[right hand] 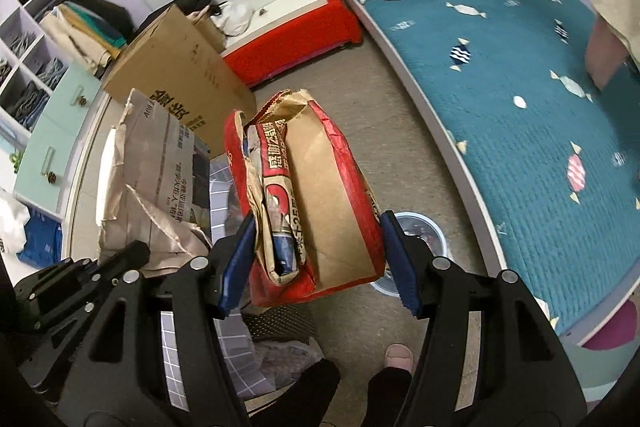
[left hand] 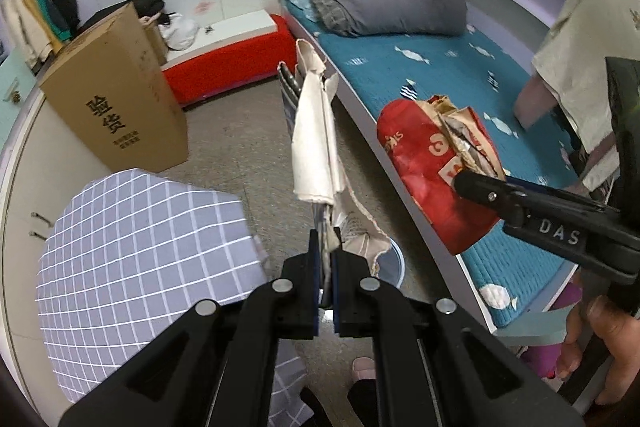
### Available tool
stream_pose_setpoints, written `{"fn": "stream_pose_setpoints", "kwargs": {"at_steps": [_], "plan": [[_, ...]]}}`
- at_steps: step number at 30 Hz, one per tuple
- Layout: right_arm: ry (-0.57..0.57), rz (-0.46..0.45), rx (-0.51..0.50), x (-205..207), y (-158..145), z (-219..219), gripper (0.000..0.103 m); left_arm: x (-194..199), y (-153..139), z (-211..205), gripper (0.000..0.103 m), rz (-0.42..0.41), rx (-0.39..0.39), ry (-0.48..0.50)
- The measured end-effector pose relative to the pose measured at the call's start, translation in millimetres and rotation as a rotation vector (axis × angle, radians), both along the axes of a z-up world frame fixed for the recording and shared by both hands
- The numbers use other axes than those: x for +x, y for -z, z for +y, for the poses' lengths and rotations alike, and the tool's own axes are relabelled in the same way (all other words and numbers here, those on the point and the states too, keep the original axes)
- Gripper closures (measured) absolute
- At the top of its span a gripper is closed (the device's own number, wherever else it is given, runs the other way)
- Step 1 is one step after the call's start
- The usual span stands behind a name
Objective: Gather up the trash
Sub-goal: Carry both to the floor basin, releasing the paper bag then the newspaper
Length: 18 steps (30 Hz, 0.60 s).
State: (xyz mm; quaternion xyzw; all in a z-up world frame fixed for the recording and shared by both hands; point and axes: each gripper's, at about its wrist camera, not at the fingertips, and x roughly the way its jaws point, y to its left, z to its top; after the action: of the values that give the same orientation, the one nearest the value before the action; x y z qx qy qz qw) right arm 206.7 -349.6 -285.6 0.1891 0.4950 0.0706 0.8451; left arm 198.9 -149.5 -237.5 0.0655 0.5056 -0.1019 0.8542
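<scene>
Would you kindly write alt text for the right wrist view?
The right claw grips a crumpled red and brown paper bag between its blue pads, above a grey floor. A teal bed curves along the right; a cardboard box stands at the left.

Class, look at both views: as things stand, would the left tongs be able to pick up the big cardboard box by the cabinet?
Probably not yet. The left tongs are shut on a torn paper wrapper, so nothing more fits between them. The cardboard box stands off to the side on the floor, with a grey checked cloth nearer.
</scene>
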Motion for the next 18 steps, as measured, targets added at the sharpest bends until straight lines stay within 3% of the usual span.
{"fn": "stream_pose_setpoints", "kwargs": {"at_steps": [13, 18], "plan": [[0.059, -0.001, 0.014, 1, 3, -32, 0.041, 15, 7, -22, 0.099, 0.016, 0.025, 0.022], [0.084, 0.032, 0.052, 10, 23, -38, 0.026, 17, 11, -20, 0.099, 0.032, 0.041, 0.014]]}}
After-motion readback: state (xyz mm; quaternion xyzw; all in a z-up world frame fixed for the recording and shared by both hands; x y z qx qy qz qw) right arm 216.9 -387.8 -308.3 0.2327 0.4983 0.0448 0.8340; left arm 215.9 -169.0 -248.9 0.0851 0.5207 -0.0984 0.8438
